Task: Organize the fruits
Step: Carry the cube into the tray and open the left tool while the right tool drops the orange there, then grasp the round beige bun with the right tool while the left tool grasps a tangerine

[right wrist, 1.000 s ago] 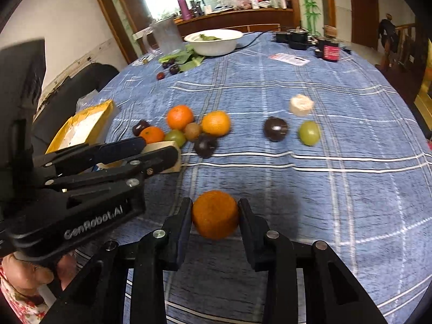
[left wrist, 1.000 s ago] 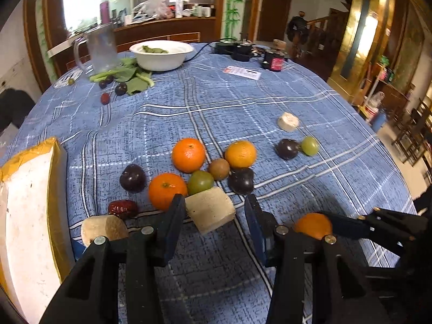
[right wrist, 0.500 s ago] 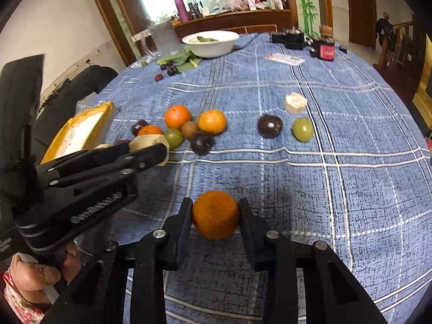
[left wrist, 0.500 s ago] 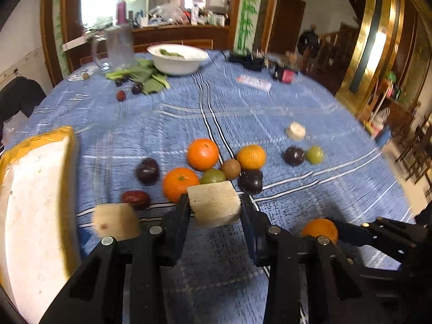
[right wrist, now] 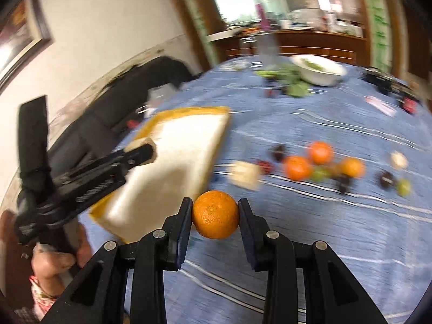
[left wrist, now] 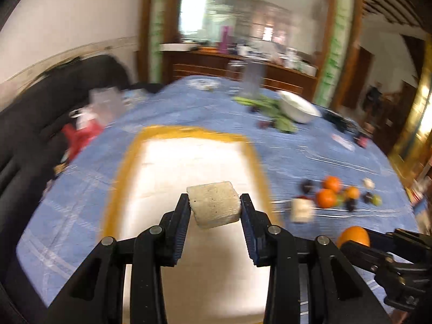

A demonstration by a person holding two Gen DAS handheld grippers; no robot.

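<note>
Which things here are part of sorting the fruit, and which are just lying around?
Part of the job:
- pale chunk, clamped in the left gripper over the yellow-rimmed tray
- orange, clamped in the right gripper
- loose fruit pile on the tablecloth

Lying about:
- white bowl
- green leaves
- clear pitcher

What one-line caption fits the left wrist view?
Left gripper clamps a pale beige cut chunk above the yellow-rimmed white tray on the blue checked tablecloth.
</note>
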